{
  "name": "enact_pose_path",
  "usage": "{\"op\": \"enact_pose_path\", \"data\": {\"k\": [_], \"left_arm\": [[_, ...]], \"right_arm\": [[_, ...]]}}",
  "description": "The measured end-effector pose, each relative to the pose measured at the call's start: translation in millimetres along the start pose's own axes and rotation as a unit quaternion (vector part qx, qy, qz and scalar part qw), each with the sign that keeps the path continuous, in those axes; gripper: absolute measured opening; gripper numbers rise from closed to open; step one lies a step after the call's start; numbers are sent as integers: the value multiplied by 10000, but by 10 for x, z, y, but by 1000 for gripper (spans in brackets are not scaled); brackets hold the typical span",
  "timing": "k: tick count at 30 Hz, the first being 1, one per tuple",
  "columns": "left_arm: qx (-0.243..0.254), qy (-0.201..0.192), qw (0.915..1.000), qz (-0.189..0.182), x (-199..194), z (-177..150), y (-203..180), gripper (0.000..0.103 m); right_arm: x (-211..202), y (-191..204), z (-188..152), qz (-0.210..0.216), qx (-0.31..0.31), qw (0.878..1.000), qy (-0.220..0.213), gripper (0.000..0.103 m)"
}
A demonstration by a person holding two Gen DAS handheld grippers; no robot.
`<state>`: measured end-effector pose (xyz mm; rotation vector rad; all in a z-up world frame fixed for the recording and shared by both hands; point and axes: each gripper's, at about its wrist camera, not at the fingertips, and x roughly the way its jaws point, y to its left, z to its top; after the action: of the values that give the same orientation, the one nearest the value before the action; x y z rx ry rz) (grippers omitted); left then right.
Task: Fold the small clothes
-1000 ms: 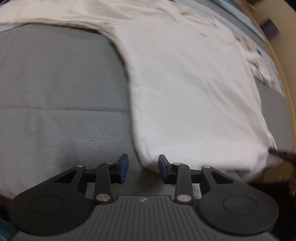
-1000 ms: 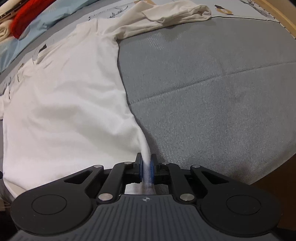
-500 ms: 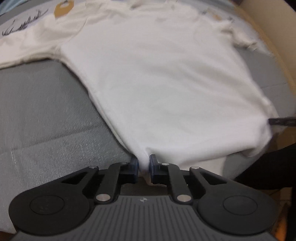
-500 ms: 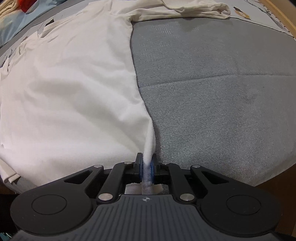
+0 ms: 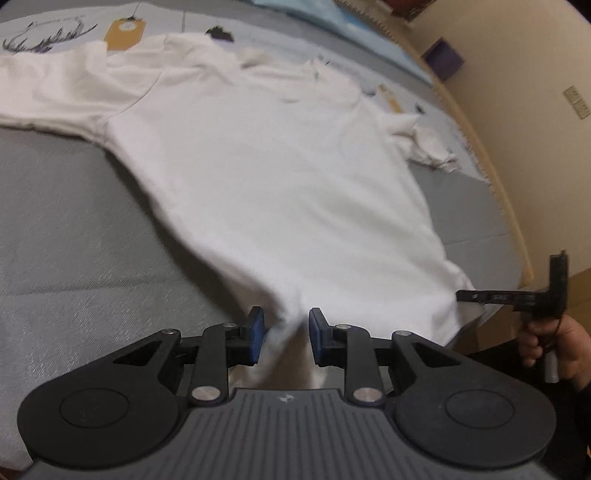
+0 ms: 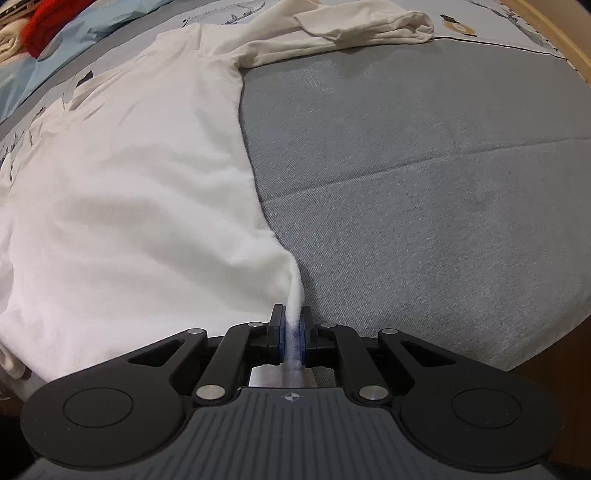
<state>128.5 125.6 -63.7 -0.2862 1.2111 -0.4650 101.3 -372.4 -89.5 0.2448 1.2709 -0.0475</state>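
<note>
In the left wrist view, a white T-shirt (image 5: 266, 177) lies spread flat on a grey bed cover (image 5: 74, 236), its neck end far from the camera and its hem toward it. The left gripper (image 5: 286, 334) sits at the near hem corner with its blue-padded jaws parted; a bunch of the shirt's cloth runs between them, but the pads do not press on it. At the right edge, the right gripper (image 5: 509, 295) meets the other hem corner, held by the person's right hand (image 5: 554, 343). Printed bedding with an antler drawing (image 5: 48, 35) lies beyond the shirt, and a cream wall (image 5: 517, 74) rises at the right.

In the right wrist view, the right gripper (image 6: 291, 332) is clenched on a pinch of the T-shirt (image 6: 129, 192) at its hem corner, the cloth rising into a narrow ridge between the pads. One sleeve (image 6: 351, 33) stretches out across the grey cover (image 6: 424, 184). A red item (image 6: 48, 18) lies at the far left on blue bedding.
</note>
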Motion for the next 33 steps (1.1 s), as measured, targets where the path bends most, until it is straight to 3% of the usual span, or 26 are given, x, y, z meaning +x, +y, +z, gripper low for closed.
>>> {"op": "enact_pose_path", "data": {"k": [3,5,6,11,12,13,14,18,22,24,26,30,33], "left_arm": [[-34,45,10000,73,-17,3,46,28],[58,42,10000,4,-2,28,-10,42],[137,51,9999,-8,7,42,-46,44],[636,406,9968,279,185,-14,-278,43],[725,489,9955,370,218,-40,-298,42],[803,560,9940,481,232,-74,-303,29],[867,593,9928,572,228,-94,-307,10],[1001,308,9932,510,-48,-157,-295,8],[846,-171,9956,375,-530,-199,-234,7],[783,-39,9948,652,-560,-257,-157,6],[690,416,9901,1151,-417,-333,-52,6],[1037,1049,9754,1636,-154,-436,-123,1],[1135,1020,9751,1609,-143,-397,-220,3]], "right_arm": [[20,34,-20,-25,-84,9999,61,7],[13,37,-31,-11,-79,9999,77,7],[9,39,-33,-8,-87,9999,78,7],[7,45,-43,-19,-141,9998,113,7],[29,48,-29,-21,-147,9998,119,7],[36,47,-25,-25,-152,9998,124,7],[41,45,-19,-35,-159,9998,125,7],[-29,37,-41,42,-54,10000,-8,7],[-272,-85,-34,606,316,9964,-497,6],[-361,-197,-44,910,578,9924,-599,6],[-372,-286,-57,976,736,9909,-558,6],[-176,-240,-142,572,409,9975,-22,6],[-84,-105,-210,135,-96,9997,155,7]]}}
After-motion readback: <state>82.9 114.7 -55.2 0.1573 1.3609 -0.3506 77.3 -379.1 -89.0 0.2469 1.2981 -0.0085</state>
